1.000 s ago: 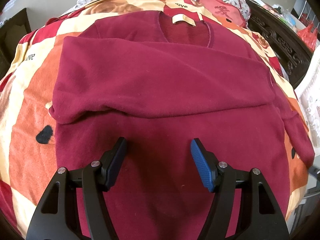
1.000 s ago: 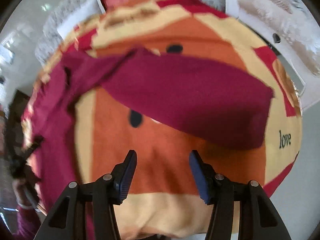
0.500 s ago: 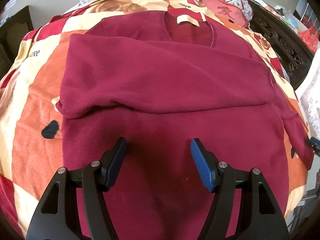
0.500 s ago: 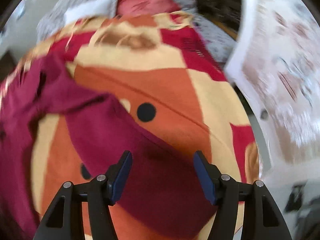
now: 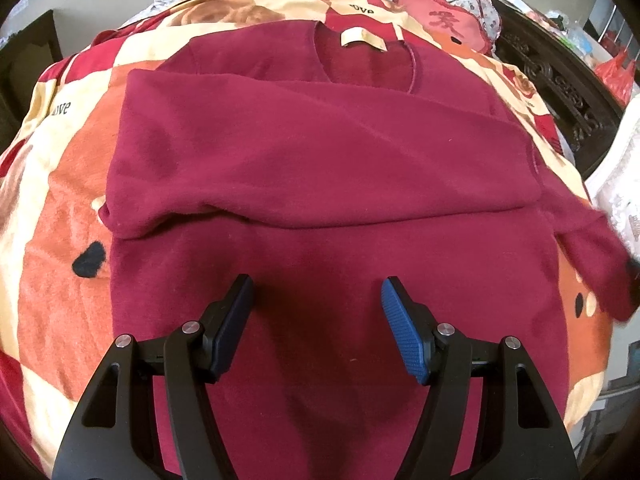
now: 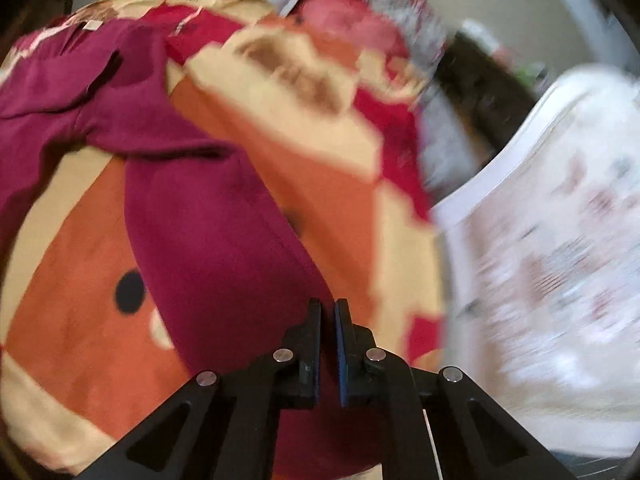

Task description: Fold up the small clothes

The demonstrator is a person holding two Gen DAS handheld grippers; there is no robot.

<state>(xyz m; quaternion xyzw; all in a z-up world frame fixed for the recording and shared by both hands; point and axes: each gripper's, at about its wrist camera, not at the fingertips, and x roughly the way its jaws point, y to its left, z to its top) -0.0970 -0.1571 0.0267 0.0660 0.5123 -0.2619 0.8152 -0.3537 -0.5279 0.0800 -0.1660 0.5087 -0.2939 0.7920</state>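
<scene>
So the bed's blanket (image 5: 60, 208), the orange, cream and red patchwork one, fills nearly the whole left wrist view, with bare patches along the left edge and a thinner strip down the right. Dark carved furniture (image 5: 560, 80) crowds the upper right corner, and a white patterned cloth (image 6: 560, 240) takes up the right side of the right wrist view, so there's less free space that way.

The maroon sweater (image 5: 320, 160) lies flat across the middle of the blanket, collar and tan label (image 5: 362, 38) toward the top of the frame. One sleeve is folded across the chest, its lower edge running left to right through mid-frame. The other sleeve (image 6: 208, 232) trails off toward the right edge.

The left gripper (image 5: 316, 324) hangs over the sweater's lower body, jaws spread wide with nothing between them. The right gripper (image 6: 328, 344) has just snapped closed on the sleeve cloth; that view is motion-blurred.
</scene>
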